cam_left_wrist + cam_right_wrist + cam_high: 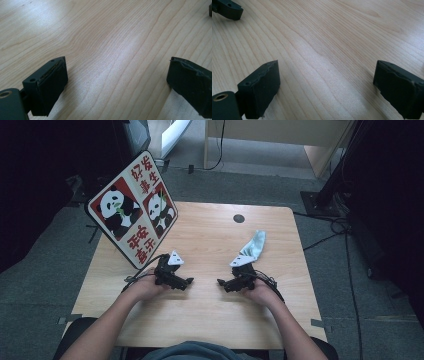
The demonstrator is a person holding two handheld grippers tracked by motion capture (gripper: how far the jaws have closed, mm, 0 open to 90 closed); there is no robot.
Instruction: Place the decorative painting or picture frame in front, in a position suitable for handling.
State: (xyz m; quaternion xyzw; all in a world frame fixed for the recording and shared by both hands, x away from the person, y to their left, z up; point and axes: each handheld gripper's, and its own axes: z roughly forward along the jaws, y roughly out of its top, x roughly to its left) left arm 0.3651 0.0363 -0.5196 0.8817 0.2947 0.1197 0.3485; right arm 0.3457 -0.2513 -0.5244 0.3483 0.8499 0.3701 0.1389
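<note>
Both the left gripper [187, 281] and right gripper [221, 282] are resting with jaws spread wide, gripping nothing. The pale cloth [254, 245] is lying toward the surface's [210, 320] right edge, just behind the right gripper; likely soft, light, best pinched at a corner.

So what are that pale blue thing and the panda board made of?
The pale blue thing looks like soft cloth: it lies limp and creased on the table, matte. The panda board seems a stiff flat panel, perhaps plastic or printed metal; it stands tilted without bending and looks smooth. Hard to say which.
</note>
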